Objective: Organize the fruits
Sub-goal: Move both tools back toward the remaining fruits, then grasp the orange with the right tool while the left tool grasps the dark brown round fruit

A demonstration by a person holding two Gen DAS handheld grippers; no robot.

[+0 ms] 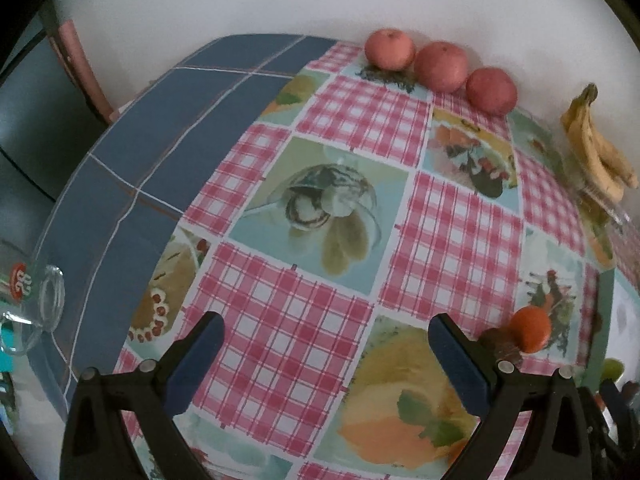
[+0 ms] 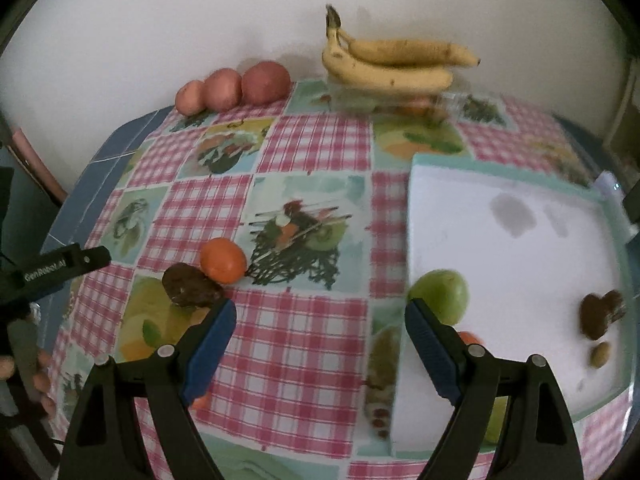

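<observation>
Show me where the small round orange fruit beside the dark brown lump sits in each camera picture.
Left wrist view: the small round orange fruit lies low on the right, just beyond the right finger.
Right wrist view: the same fruit lies left of centre, above the left finger.
Shared landmark: the dark brown lump touching it.

Left gripper (image 1: 326, 356): points down, jaws wide apart, holding nothing.
Right gripper (image 2: 320, 334): points down, jaws wide apart, holding nothing.
Person's hand (image 2: 38, 380): far left in the right wrist view, fingers curled around the left gripper's handle.
</observation>
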